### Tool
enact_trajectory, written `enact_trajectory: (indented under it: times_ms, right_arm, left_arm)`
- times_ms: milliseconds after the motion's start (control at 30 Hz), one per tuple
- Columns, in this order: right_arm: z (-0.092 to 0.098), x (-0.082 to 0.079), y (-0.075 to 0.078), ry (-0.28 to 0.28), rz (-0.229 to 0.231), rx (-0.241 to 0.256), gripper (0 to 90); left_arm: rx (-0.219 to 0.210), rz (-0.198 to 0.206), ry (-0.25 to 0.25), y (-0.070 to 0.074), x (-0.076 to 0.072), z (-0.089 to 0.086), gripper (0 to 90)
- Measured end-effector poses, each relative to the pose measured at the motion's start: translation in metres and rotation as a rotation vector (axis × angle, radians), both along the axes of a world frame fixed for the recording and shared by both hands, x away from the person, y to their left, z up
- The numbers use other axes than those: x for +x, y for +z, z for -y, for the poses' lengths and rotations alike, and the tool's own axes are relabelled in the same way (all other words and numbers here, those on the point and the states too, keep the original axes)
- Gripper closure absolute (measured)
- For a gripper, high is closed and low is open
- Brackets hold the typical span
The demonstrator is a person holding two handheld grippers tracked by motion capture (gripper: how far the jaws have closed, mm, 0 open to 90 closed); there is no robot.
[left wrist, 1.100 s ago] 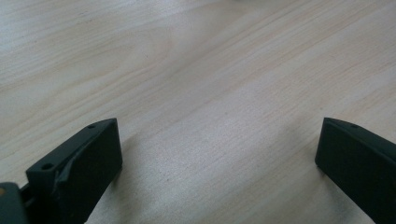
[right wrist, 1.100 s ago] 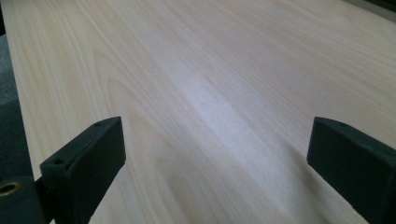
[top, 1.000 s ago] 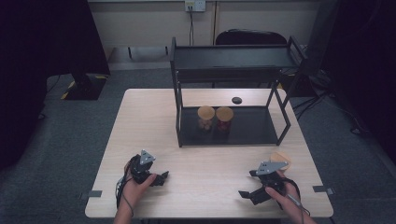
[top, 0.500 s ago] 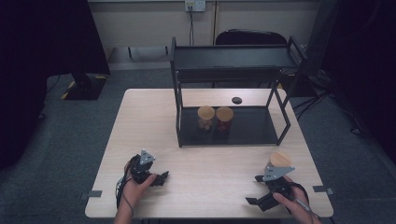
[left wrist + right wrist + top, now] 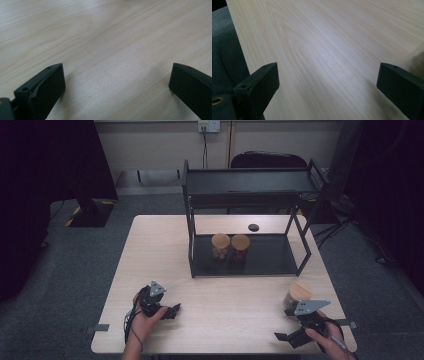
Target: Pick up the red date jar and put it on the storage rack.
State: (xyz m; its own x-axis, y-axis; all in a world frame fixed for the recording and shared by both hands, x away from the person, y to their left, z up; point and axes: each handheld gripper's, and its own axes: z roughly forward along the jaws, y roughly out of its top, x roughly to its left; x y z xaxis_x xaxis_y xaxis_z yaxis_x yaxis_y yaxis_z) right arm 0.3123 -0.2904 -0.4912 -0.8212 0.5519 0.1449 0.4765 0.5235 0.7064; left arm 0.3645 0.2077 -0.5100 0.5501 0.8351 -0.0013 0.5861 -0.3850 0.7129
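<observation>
Now the right gripper (image 5: 290, 336) hangs low over the front right corner of the wooden table (image 5: 160, 250), w/ its jaws spread wide and nothing between them; in the right gripper view only bare wood lies between the two black pads, and a blurred brown shape at the right edge is probably the jar. This glass jar w/ wooden lid (image 5: 298, 295) stands upright on the table, in front of the black two-level rack (image 5: 250, 185) and near its right front leg, just beside the right gripper but apart from it. Two similar jars (image 5: 230, 247) stand side by side on the lower shelf of the rack, so I judge the work is to bring the third one there too, and the wide opening fits a jar of this width. The gripper points away from the jar, approx. toward the table's front edge, so it must turn first. The left gripper (image 5: 170, 311) rests in front of the rack's left side, also fully open and empty, likely only waiting. A small dark round thing (image 5: 253, 227) lies behind the rack; what it is I cannot tell.
</observation>
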Motion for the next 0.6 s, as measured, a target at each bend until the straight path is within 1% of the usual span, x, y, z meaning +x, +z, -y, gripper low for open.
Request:
enact_trajectory:
  times_ms: [67, 267, 600]
  right_arm:
    - [0.006, -0.001, 0.000, -0.015, 0.004, 0.000, 3.8]
    - [0.021, -0.005, -0.002, -0.034, -0.001, -0.011, 3.8]
    - [0.033, -0.005, -0.001, -0.060, 0.003, -0.003, 3.7]
  left_arm:
    - [0.000, 0.000, 0.000, 0.000, 0.000, 0.000, 0.2]
    - [0.001, -0.001, -0.001, 0.000, 0.000, 0.000, 0.2]
    - [0.001, -0.001, -0.001, 0.000, 0.000, 0.000, 0.2]
